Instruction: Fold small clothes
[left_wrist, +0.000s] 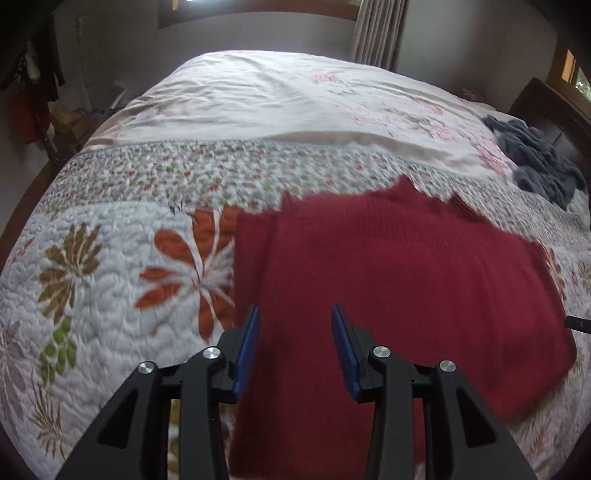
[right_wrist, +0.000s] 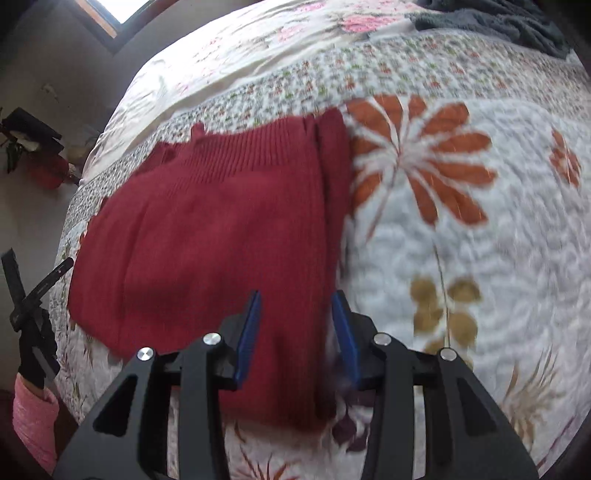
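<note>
A dark red knitted sweater (left_wrist: 388, 280) lay folded on the flowered quilt (left_wrist: 110, 266) that covered the near part of the bed, its ribbed edge toward the far side and a narrower folded layer showing along one side. The left gripper (left_wrist: 295, 314) hung over the sweater's near edge with its blue-padded fingers (left_wrist: 248, 341) spread apart, red knit showing in the gap between them, and nothing pinched; whether the pads touched the cloth I could not tell. From its camera the sweater spread away to the right, with a big orange flower (left_wrist: 192, 266) of the quilt print just beside it on the left. The right gripper (right_wrist: 297, 306) stood over the other near corner, its jaws likewise parted and empty, the right-hand pad sitting about at the sweater's folded side edge. In that view the sweater (right_wrist: 207, 236) reached off to the left, and another orange bloom (right_wrist: 424, 162) lay just to its right. Farther up the bed a pale sheet (left_wrist: 266, 96) with faint pink flowers covered the mattress, and a rumpled grey-blue fleecy garment (left_wrist: 543, 162) sat well apart from the sweater at the far right, near a dark wooden headboard (left_wrist: 546, 107). At the left edge of the right-hand view a black-gloved hand (right_wrist: 35, 347) with a pink sleeve (right_wrist: 33, 417) gripped a black tool handle. Both pictures were smeared with motion.
</note>
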